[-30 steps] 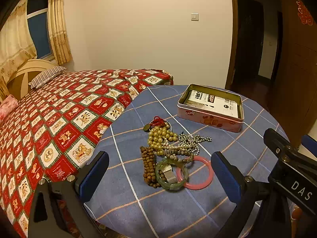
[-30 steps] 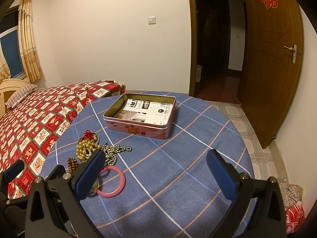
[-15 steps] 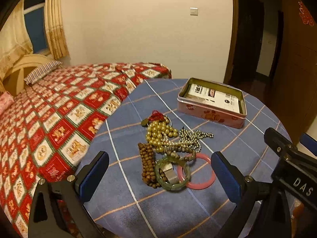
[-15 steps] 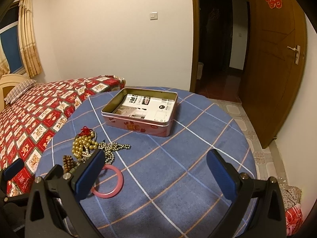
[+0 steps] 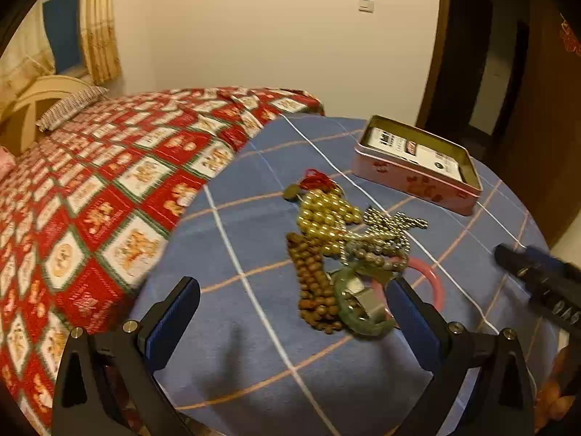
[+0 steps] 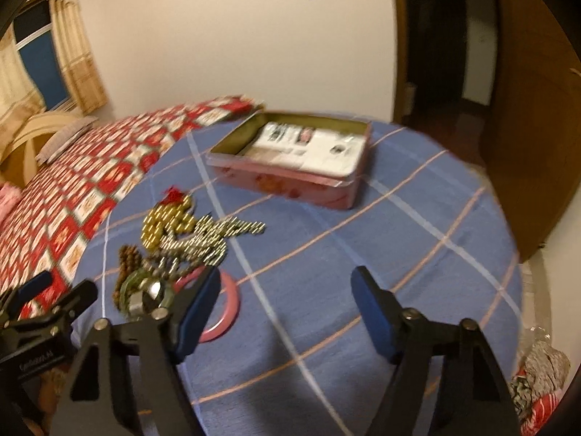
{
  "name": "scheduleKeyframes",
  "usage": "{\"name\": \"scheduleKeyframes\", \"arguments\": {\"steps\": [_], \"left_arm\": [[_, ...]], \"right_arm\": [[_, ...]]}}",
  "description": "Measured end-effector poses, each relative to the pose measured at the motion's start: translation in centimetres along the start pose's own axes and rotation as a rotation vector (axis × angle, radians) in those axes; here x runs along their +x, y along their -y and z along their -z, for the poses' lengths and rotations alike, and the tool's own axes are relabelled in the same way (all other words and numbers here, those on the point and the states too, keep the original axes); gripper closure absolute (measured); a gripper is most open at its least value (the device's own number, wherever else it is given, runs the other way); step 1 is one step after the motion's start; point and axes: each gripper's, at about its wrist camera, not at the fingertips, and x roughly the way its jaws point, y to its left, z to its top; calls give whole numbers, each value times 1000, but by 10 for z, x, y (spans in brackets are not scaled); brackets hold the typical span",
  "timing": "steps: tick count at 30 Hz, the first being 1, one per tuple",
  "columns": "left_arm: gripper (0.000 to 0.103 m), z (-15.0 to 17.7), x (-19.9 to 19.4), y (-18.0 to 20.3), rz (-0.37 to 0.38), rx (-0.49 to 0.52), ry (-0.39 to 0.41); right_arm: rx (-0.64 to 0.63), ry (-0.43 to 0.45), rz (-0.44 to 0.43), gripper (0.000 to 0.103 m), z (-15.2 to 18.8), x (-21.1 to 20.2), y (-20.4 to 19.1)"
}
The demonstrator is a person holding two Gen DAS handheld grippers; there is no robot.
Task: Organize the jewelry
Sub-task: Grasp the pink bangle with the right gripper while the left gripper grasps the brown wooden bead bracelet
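Nearest the left wrist camera, the left tool point(image 5: 290, 312) hangs over the near edge of the round tabletop point(image 5: 254, 370) with its two blue pads spread wide and nothing between them; its right pad stands in front of the jewelry heap, hiding part of the pink bangle point(image 5: 432, 283). The right tool point(image 6: 287, 305) is likewise spread open and empty above the blue checked cloth; its left pad covers part of the same pink bangle point(image 6: 228, 309) in the right wrist view, which is blurred.

The jewelry lies in one tangled pile near the left half of the tabletop: a green jade bangle point(image 5: 359, 323) closest, with a silvery piece inside its ring; touching it on the left, a string of brown wooden beads point(image 5: 312, 283); the pink bangle just to the right, partly under the other pieces; beyond these, golden beads point(image 5: 323, 214) and a silver bead chain point(image 5: 392, 221) lying across each other; at the far end, a red tassel point(image 5: 316, 180).

Farther back, well apart from the pile, a pink tin box point(image 5: 417, 178) stands open with printed white packaging lying inside; behind the tabletop, a bed point(image 5: 90, 189) with a red patterned cover reaches to the pillow and the curtained window.
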Motion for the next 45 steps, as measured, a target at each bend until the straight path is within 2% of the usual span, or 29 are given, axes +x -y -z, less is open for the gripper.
{"name": "scheduleKeyframes", "arguments": {"steps": [1, 4, 9, 14, 19, 24, 26, 28, 30, 31, 32, 33, 35, 41, 45], "left_arm": [[1, 0, 3, 2, 9, 8, -11], [1, 1, 14, 7, -24, 34, -35], [4, -1, 32, -4, -25, -10, -83], [20, -9, 44, -13, -19, -51, -104], [34, -10, 62, -18, -13, -75, -170], [35, -13, 70, -15, 8, -64, -201], [35, -15, 73, -13, 12, -54, -212], [36, -16, 74, -9, 4, -33, -205], [44, -14, 74, -7, 5, -14, -188], [54, -14, 73, -7, 5, -2, -177], [77, -14, 74, -6, 18, 7, -175], [80, -13, 76, -7, 76, -11, -192], [80, -12, 76, -9, 127, -53, -194], [81, -22, 48, -6, 136, -52, -92], [83, -36, 27, 1, 131, -18, -15]], "right_arm": [[-14, -21, -18, 43, 2, 5, -3], [-45, -84, -61, 52, 7, 20, -11], [-62, -121, -83, 53, 11, 35, -16], [-98, -145, -73, 53, 7, 47, -24], [-155, -183, -51, 53, 9, 61, -35], [-221, -187, -10, 54, 9, 68, -46], [-239, -182, -4, 61, 9, 70, -47], [-254, -165, -7, 86, 8, 70, -47], [-258, -161, -12, 88, 8, 70, -43], [-254, -160, -22, 89, 7, 71, -42], [-247, -158, -34, 90, 7, 70, -40], [-235, -157, -43, 90, 7, 70, -37], [-194, -158, -69, 90, 5, 68, -32], [-132, -74, -78, 90, -8, 43, -16], [-78, -8, -88, 90, -23, 22, -3]]}}
